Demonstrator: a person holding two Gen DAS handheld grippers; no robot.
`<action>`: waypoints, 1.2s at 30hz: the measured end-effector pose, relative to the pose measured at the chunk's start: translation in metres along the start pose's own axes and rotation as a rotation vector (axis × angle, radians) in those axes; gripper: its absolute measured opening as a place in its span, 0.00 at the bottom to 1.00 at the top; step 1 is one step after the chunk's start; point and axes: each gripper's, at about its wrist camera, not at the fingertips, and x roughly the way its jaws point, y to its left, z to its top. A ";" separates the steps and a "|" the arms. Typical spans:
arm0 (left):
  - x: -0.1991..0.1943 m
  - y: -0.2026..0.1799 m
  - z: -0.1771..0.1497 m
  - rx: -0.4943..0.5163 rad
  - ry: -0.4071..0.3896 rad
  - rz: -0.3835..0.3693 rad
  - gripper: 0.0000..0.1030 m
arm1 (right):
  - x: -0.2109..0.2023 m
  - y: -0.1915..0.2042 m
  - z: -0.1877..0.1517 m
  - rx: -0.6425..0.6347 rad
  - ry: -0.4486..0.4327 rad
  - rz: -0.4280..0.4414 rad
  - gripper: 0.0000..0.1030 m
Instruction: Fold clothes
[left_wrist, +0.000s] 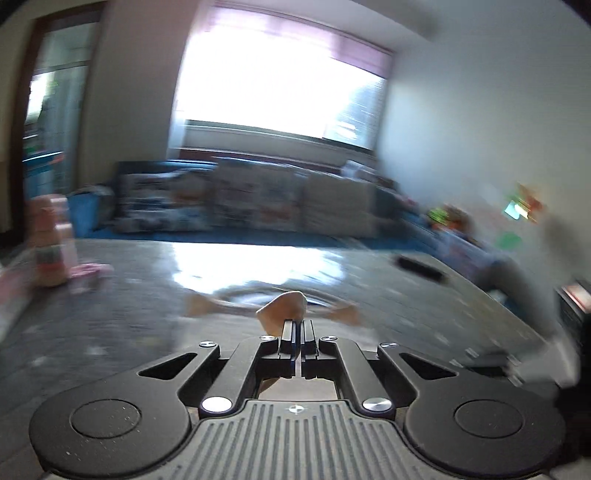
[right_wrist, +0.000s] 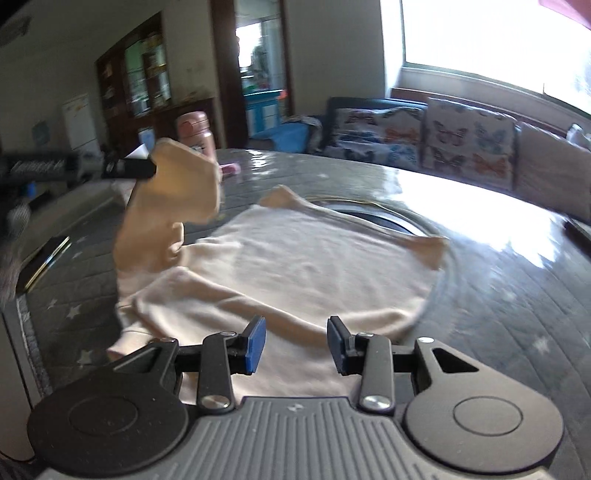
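- Tabletop: grey quilted cover with pale stars, glossy where the window light falls.
- Cream garment: spread flat mid-tabletop, one sleeve lifted up at the left.
- Left claw: jaws closed, pinching the raised sleeve cloth.
- Right claw: blue pads apart, low over the garment's near hem, gripping nothing.
- Pink bottle: upright at the far edge.
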 end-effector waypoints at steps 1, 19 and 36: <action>0.006 -0.007 -0.004 0.016 0.025 -0.026 0.03 | -0.001 -0.005 -0.002 0.013 0.003 -0.007 0.36; 0.007 0.055 -0.041 0.021 0.152 0.102 0.30 | 0.019 -0.006 -0.012 0.084 0.065 0.045 0.35; -0.023 0.099 -0.075 0.002 0.202 0.157 0.43 | 0.019 0.010 0.003 0.048 0.056 -0.021 0.05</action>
